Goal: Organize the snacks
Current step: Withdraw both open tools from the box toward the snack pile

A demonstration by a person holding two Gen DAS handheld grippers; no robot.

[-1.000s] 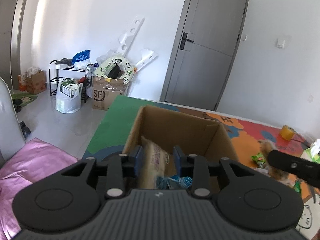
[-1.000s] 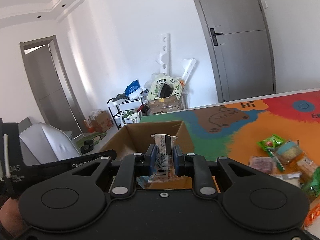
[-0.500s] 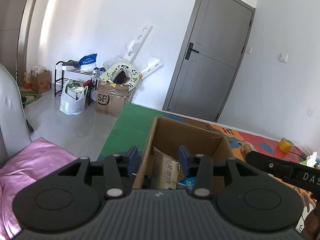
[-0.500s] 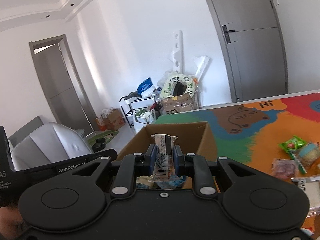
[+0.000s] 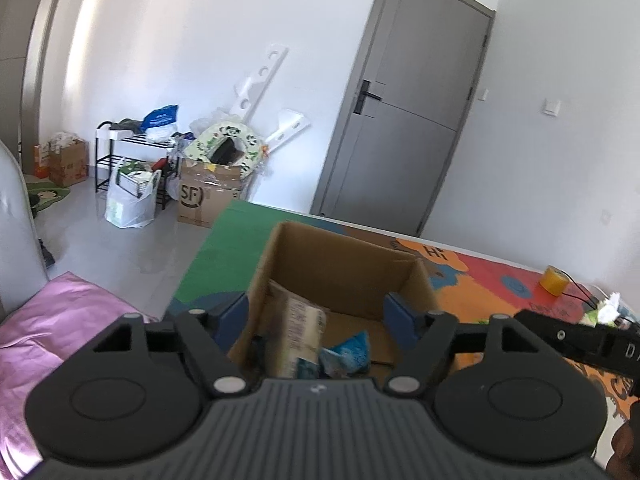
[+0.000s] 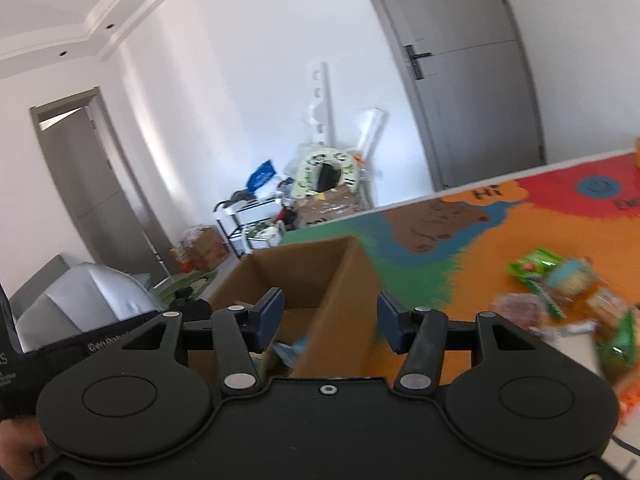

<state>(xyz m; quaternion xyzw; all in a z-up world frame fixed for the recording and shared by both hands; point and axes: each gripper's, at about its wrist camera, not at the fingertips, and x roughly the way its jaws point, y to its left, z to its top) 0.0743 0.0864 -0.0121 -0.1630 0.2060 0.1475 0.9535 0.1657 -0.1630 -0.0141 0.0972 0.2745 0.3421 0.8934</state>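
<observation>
Fingers on both tools have just been opening and grip nothing: the left gripper point(image 5: 318, 316) gapes over the cardboard box point(image 5: 340, 264), where a tan packet point(image 5: 298, 332) and a blue packet point(image 5: 350, 354) now lie, and the right gripper point(image 6: 330, 316) straddles the box's near wall. So a few snacks are stowed. More loose snacks point(image 6: 560, 296) wait on the colourful mat point(image 6: 480, 240), blurred beyond naming. The box floor is mostly hidden.

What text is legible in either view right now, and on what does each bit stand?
"SF": floor box.
"Hi": play mat.
"D", cut off: other tool's body.
"Gen", rest blurred: other tool's body.
Print on the packet in the carton: too blurred.
</observation>
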